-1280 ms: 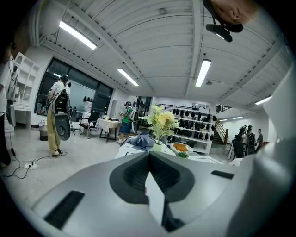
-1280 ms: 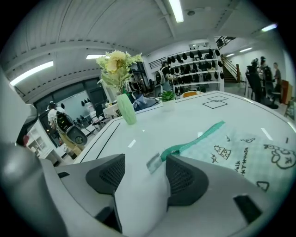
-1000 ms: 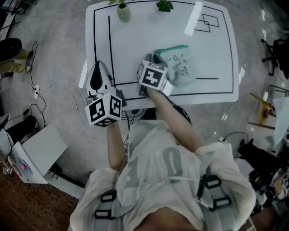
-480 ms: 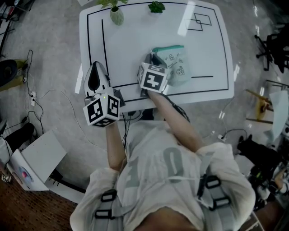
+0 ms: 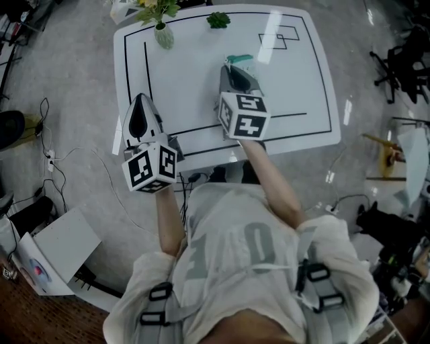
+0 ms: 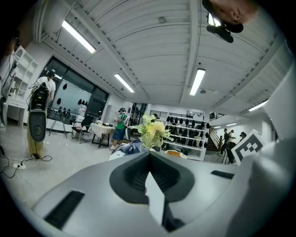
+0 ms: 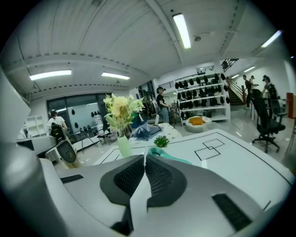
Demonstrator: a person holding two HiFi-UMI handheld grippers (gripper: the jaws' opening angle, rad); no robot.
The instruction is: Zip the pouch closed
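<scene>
Jaws pressed together, the right gripper (image 7: 145,156) pinches an edge of the teal pouch (image 7: 167,155) above the white table (image 5: 295,80), the fabric starting right at its tips. From the head view only a teal corner shows past the tool, the rest hidden beneath it. Whether the pads have the zipper pull or plain cloth cannot be told, and no view shows how far the zipper is closed. The left gripper (image 6: 149,155), also closed and holding nothing, hangs over the table's front left edge, well apart from the pouch. It points toward a vase of yellow flowers (image 5: 163,35) at the far left corner, and a small green plant (image 5: 218,20) sits farther along the back edge. The job at hand appears to be setting up a two-point hold. Done well, that means bringing the empty left tool across, opening it and clamping the pouch at the end where the zipper starts, so the fabric is taut before any pull. The right should then take the slider's tab, not the cloth, and draw it straight along the line of teeth. A steady pull, level with the anchor, should keep the pouch from bunching or twisting. A one-sided grip is likely to let the pouch swing and jam the slider.
</scene>
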